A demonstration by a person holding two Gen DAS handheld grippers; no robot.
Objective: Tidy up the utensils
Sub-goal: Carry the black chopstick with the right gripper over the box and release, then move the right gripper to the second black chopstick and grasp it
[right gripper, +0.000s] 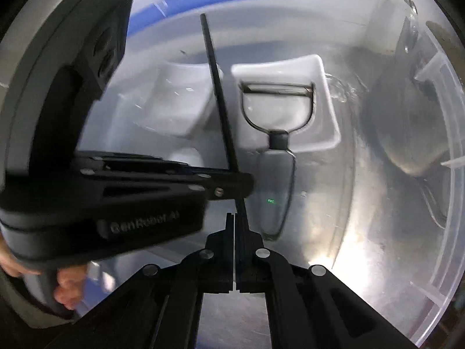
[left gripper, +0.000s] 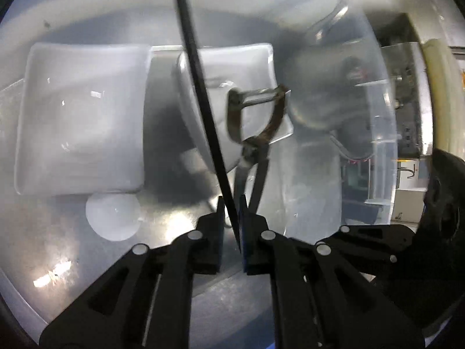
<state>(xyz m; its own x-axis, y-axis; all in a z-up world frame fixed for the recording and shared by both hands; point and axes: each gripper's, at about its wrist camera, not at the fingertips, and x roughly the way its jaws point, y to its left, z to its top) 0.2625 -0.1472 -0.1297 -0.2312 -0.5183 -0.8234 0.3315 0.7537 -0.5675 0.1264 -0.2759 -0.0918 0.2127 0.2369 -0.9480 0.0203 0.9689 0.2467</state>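
A thin black chopstick (left gripper: 200, 87) runs up from between the fingers of my left gripper (left gripper: 232, 224), which is shut on it. In the right wrist view the same chopstick (right gripper: 218, 93) is pinched by the left gripper (right gripper: 229, 186) coming in from the left. My right gripper (right gripper: 234, 232) is shut, with the chopstick's lower end at its tips; whether it grips it is unclear. A Y-shaped peeler (right gripper: 276, 133) with a grey handle lies with its head in a white square dish (right gripper: 328, 110); it also shows in the left wrist view (left gripper: 255, 119).
A second white square dish (left gripper: 81, 116) stands left of the first; it also shows in the right wrist view (right gripper: 174, 99). Both sit on a metal surface inside a clear plastic bin (right gripper: 436, 203). A small white round disc (left gripper: 113, 218) lies in front. A blue tube (right gripper: 209, 0) runs along the back.
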